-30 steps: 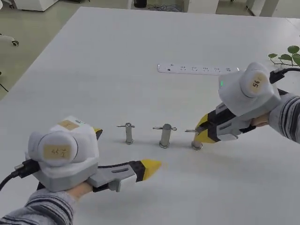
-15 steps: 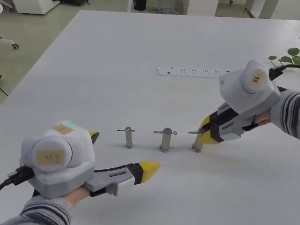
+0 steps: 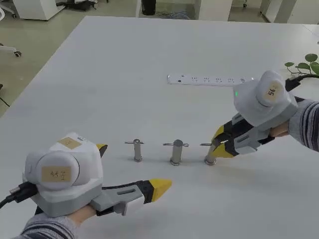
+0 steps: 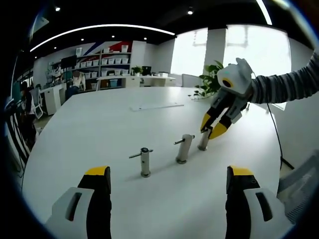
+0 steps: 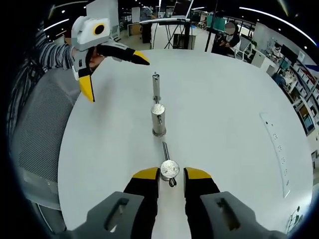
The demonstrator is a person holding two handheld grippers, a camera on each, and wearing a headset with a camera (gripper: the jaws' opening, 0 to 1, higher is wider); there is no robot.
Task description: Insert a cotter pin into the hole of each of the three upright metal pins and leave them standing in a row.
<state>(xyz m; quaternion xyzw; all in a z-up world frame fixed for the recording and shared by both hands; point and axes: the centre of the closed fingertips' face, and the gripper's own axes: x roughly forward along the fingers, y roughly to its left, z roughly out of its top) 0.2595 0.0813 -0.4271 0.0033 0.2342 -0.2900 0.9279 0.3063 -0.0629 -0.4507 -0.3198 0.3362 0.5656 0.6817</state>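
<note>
Standing in a row on the worktop, head view: three metal pins, a cotter pin through each; task judged nearly complete. Left gripper view: left claw wide apart, empty. Right gripper view: right claw slightly apart, flanking the end pin; withdrawal remains.

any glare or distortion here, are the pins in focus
Head view: sharp, soft even light, only faint shadows by the three metal pins. Left gripper view: fisheye bends the table, window glares top right. Right gripper view: fisheye too, nearest pin sharp.
</note>
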